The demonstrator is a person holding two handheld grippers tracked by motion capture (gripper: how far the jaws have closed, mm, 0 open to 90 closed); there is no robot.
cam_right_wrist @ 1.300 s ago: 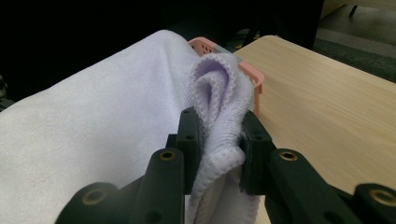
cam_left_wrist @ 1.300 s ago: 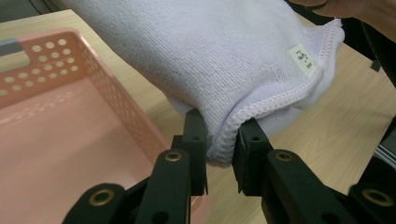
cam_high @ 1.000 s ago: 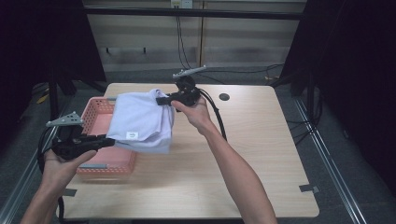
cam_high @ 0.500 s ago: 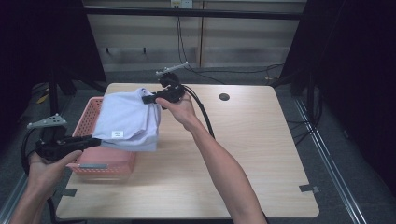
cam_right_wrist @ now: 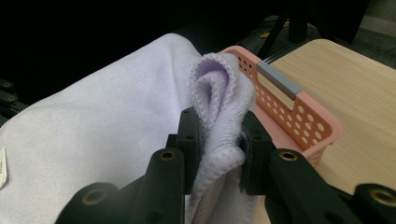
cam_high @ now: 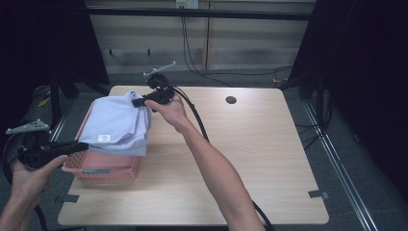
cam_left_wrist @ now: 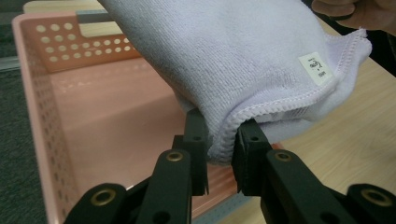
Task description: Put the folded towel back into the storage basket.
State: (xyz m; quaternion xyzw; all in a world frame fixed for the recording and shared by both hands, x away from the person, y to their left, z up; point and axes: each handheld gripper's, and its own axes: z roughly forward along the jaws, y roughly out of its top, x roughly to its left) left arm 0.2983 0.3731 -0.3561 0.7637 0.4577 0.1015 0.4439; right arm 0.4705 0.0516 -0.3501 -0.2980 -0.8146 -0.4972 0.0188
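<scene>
Towel [cam_high: 118, 125]: lilac, folded, held above pink basket [cam_high: 103, 166] at counter [cam_high: 250, 159] left edge
Left claw [cam_left_wrist: 219, 149]: clamped on near hem
Right claw [cam_right_wrist: 218, 140]: clamped on far corner
Progress: towel folded and lifted; lowering into basket and release remain

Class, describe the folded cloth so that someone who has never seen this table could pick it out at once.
Start at the wooden table and find the pink basket at its left edge. Hanging above it is the cloth: pale lilac, folded, with a small white label, the only soft thing there.
</scene>
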